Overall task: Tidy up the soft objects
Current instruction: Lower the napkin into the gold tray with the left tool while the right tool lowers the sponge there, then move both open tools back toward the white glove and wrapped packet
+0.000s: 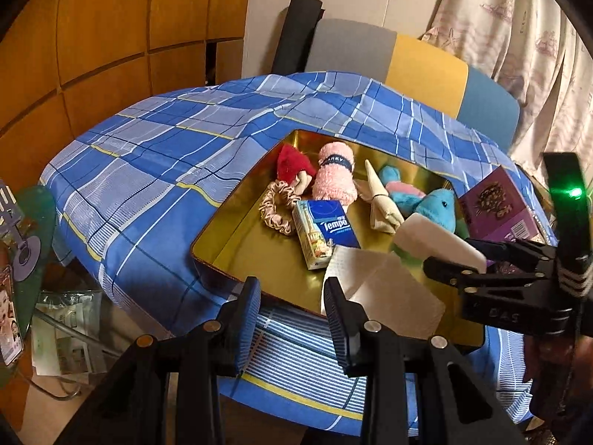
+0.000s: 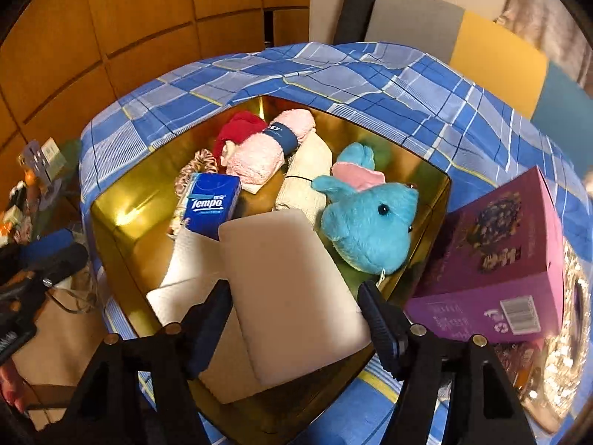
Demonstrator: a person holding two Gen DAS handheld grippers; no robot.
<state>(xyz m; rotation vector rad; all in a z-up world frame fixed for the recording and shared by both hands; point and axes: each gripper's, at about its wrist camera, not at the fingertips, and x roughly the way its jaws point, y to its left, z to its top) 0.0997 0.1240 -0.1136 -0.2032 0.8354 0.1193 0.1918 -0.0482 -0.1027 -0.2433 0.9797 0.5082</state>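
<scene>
The left gripper (image 1: 292, 319) pointed steeply downward, its jaws parted with nothing between them. The right gripper (image 2: 296, 322) also tilted down, its jaws standing wide to either side of a white pad, the pads not clearly pressing on it.

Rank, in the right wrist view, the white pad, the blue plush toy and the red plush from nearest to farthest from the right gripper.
1. White pad: between the right gripper's fingers, at the gold tray's near edge.
2. Blue plush toy: just beyond the pad, on the right side of the tray.
3. Red plush: far back-left corner.
</scene>
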